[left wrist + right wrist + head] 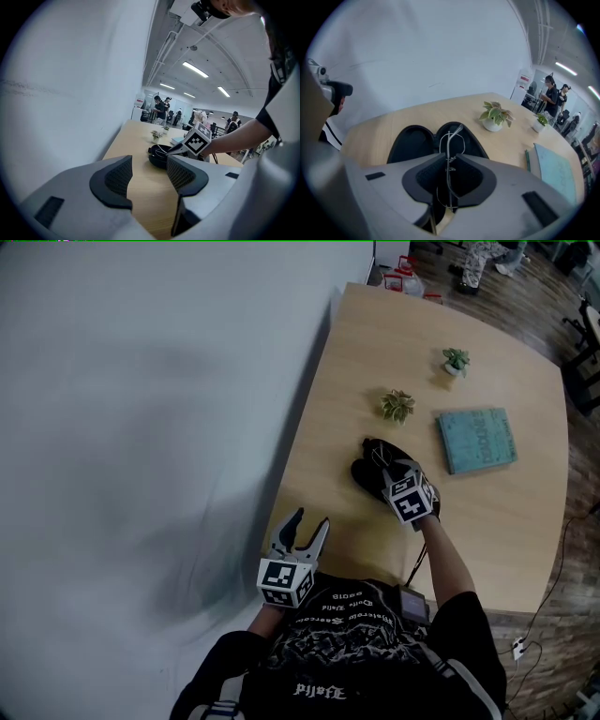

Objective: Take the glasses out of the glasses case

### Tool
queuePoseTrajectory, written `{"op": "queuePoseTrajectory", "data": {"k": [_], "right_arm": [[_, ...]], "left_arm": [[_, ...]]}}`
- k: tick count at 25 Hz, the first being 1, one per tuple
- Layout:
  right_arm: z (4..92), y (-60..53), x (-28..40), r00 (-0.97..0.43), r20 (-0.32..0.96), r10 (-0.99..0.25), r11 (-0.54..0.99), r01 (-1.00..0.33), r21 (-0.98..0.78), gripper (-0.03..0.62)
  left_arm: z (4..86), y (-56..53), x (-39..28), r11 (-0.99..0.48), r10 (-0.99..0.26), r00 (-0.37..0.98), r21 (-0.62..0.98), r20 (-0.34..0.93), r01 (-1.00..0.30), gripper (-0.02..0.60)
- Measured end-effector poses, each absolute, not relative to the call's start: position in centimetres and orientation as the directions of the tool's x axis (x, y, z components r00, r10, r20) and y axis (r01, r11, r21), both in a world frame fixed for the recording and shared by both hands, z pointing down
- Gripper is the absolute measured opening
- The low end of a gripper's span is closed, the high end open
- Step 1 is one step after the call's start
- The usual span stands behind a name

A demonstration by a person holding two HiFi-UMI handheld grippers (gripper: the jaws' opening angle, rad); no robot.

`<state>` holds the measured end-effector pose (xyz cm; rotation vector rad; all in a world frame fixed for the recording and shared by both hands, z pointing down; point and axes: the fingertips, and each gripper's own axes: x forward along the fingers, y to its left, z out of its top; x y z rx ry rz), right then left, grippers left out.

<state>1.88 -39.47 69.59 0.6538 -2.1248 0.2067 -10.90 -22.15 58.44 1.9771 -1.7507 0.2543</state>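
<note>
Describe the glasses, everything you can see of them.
The glasses are thin, silvery and wire-rimmed, seemingly folded, seen edge-on. They stand upright between the pads of the right gripper, which pinch the frame. One rim rises beyond the jaws, above the open black glasses case on the wooden table. Whether they touch the case is unclear.

table (487,540): pale wood, matt | glasses (448,159): thin metal wire | glasses case (410,140): black, matt

A light wooden table (356,362) stood along a white wall (141,427). On it lay an open black glasses case (367,474), a teal book (476,439), a near potted plant (397,405) and a far potted plant (456,360).
</note>
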Motion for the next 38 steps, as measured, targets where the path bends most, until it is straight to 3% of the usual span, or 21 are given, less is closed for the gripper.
{"op": "queuePoseTrajectory", "data": {"k": [1, 7, 26, 38], "right_arm": [[69.6, -39.5, 2.0, -0.470, 0.798, -0.378, 0.850, -0.517, 0.098, 0.060], [69.2, -39.6, 1.8, -0.455, 0.791, -0.410, 0.862, -0.477, 0.173, 0.029], [63.3, -38.8, 1.1, -0.559, 0.675, -0.481, 0.849, -0.489, 0.200, 0.023], [57.7, -37.2, 2.2, -0.587, 0.568, -0.577, 0.792, -0.572, 0.214, 0.023]], "left_arm": [[58.5, -22.2, -10.9, -0.063, -0.881, 0.162, 0.229, 0.445, -0.971, 0.237], [58.6, -22.2, -10.5, -0.080, -0.875, 0.168, 0.206, 0.455, -0.975, 0.236], [58.0, -22.0, -9.7, -0.106, -0.883, 0.185, 0.201, 0.430, -0.974, 0.236], [57.2, -21.6, -8.8, -0.167, -0.889, 0.233, 0.194, 0.394, -0.967, 0.236]]}}
